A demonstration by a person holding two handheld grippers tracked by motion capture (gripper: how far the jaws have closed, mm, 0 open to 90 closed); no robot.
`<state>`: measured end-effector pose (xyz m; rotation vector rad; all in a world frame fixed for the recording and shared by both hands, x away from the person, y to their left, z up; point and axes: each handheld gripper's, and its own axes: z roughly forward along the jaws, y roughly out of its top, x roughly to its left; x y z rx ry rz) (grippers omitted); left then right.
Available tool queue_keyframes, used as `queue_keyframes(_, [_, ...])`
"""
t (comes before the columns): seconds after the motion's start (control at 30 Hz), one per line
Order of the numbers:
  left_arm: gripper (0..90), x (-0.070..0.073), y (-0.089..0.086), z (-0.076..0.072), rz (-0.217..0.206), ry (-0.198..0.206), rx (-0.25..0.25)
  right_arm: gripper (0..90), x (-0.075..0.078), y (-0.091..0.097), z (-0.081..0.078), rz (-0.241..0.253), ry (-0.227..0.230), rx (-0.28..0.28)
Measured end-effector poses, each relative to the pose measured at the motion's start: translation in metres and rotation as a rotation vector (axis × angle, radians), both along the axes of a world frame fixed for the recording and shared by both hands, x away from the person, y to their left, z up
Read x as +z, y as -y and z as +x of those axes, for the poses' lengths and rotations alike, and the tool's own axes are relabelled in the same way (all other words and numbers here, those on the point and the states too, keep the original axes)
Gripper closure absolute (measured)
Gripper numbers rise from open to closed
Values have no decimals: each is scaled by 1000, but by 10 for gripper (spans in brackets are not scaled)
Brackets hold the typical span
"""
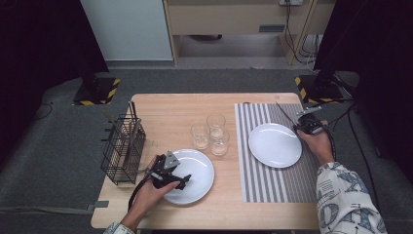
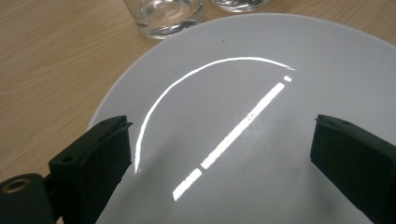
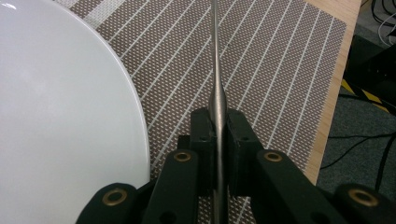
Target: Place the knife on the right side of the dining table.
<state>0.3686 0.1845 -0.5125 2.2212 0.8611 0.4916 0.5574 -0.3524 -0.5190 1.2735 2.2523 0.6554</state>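
My right tool [image 3: 217, 135] is clamped on a thin metal utensil [image 3: 215, 56], centre frame, over the striped placemat [image 3: 280, 70] beside a white plate [image 3: 60, 116]. My left tool [image 2: 219, 154] hangs with jaws apart above the second plate [image 2: 261, 56], lower left of the worktop [image 1: 165, 109].

1. The table [image 1: 165, 105] is pale wood with a smooth, matt grain.
2. The near plate [image 2: 261, 56] is glossy white ceramic that mirrors bright light streaks.
3. The far plate [image 3: 60, 116] has the same smooth white glaze.
4. The placemat [image 3: 280, 60] is woven cloth, matt, brown with pale stripes.
5. The utensil [image 3: 216, 70] is thin polished metal.
6. The right claw [image 3: 217, 135] is matt black plastic with brass-coloured rivets.
7. The glasses [image 1: 210, 132] are clear and shiny.
8. The basket [image 1: 123, 148] is dark metal wire.
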Motion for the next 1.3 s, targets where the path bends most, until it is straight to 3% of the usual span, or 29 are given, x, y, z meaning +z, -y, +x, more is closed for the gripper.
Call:
queue_keyframes(0.57, [41,1,0,-1,-1,8,-1,826,-1,-1,0,0,7,3])
queue_keyframes(0.63, [50,2,-1,-1,6,24,9,825,-1,-1,0,3,4,1])
queue_keyframes(0.73, [49,4,-3,0,-9,16,15,820,-1,0,0,5,5,0])
queue_keyframes(1.3, [46,3,0,-1,3,7,0,784,-1,-1,0,-1,12,-20])
